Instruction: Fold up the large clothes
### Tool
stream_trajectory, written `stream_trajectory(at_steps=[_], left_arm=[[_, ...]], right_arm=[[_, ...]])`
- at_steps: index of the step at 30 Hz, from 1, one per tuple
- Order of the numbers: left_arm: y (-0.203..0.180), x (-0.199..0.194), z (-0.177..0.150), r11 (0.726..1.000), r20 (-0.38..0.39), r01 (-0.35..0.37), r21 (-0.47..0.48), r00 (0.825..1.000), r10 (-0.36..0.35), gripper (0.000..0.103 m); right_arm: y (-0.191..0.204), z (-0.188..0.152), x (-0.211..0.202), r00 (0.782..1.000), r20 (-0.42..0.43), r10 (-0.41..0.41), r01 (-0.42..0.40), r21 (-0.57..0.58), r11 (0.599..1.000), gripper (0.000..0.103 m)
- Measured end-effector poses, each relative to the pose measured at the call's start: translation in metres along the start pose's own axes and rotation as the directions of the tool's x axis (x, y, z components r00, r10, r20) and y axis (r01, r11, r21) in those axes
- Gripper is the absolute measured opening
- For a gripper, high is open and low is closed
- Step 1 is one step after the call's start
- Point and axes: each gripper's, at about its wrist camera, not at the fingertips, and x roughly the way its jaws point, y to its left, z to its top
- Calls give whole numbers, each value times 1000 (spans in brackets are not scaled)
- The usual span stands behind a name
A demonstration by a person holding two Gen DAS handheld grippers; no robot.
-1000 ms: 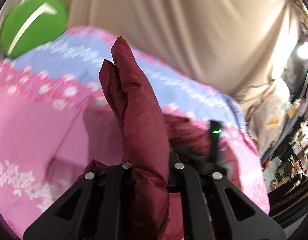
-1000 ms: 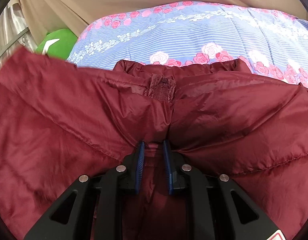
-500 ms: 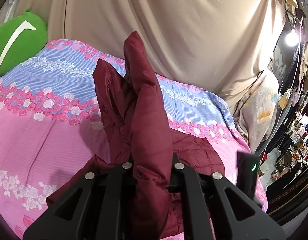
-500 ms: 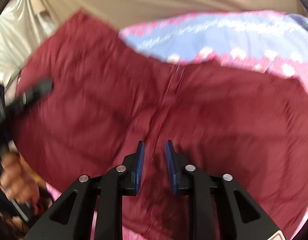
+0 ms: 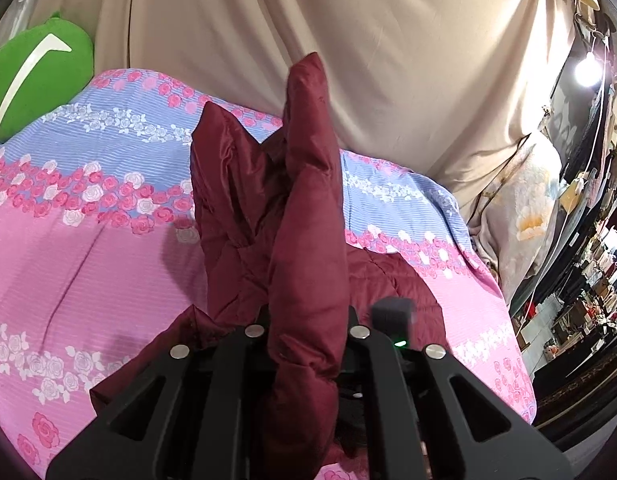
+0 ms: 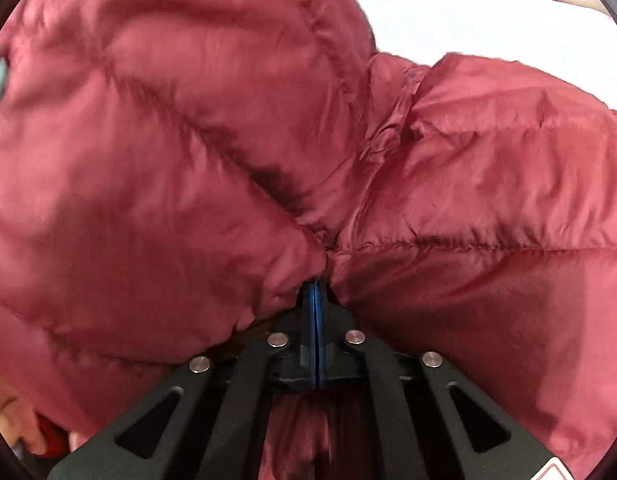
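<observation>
Left wrist view, left tongs (image 5: 306, 344) clamping maroon jacket (image 5: 304, 216) edge, bedspread (image 5: 88, 248) bare leftward

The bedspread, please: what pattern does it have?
Pink and blue bands with rose rows on the bedspread, clearest from the left wrist.

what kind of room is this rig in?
Likely a bedroom, possibly a makeshift one: a bed under a pink and blue floral quilt, a green plush pillow at its head, beige draped fabric behind, and cluttered shelves at the right edge.
</observation>
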Motion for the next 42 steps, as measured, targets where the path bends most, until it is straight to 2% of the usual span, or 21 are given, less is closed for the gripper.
stream_trajectory(at_steps=[3,5,10,13,15,18,21,23,25,27,31,32,34,38,42], left_arm=[[7,-6,1,1000,17,-20,-13,1000,20,9],[12,-7,2,999,20,-21,-30,1000,21,9],[15,-10,2,999,24,-12,-38,1000,13,9],[10,-8,3,1000,21,-11,-18,1000,11,9],[6,-3,3,1000,14,-17,-1,1000,17,9],[0,5,4,999,16,-32,17,999,32,9],[-5,14,6,1000,-1,-9,13,1000,9,9],[-10,18,6,1000,-13,4,15,1000,-4,9],[-16,19,6,1000,-18,4,30,1000,-3,9],[-21,19,5,999,-19,8,44,1000,-7,9],[-43,29,3,996,-36,29,86,999,-26,9],[-49,33,3,995,-43,37,95,999,-33,9],[-66,46,1,991,-68,59,118,996,-51,9],[-107,76,-6,979,-130,79,186,990,-56,9],[-141,114,-21,969,-184,65,237,983,-21,9]], right_arm=[[-8,17,-35,994,107,-35,34,19,999,7],[-22,38,-47,988,142,-58,52,50,997,7],[-48,77,2,992,50,-120,114,106,988,4],[-39,92,41,997,-7,-83,83,95,992,4],[-30,99,58,997,-15,-82,83,72,994,4],[-25,107,68,999,-14,-44,45,62,997,4],[-30,107,66,1000,-13,-3,4,82,997,4],[-34,100,43,1000,12,10,-11,104,995,6],[-38,90,7,998,56,-16,11,85,996,6],[-48,65,-41,988,100,-114,107,74,991,6],[-93,9,-107,960,151,-235,211,160,964,6],[-101,-5,-115,957,152,-245,216,188,958,4],[-116,-23,-115,970,140,-198,163,228,960,4],[-124,-26,-93,980,126,-155,124,229,966,4],[-129,-30,-101,982,139,-129,96,221,971,3]])
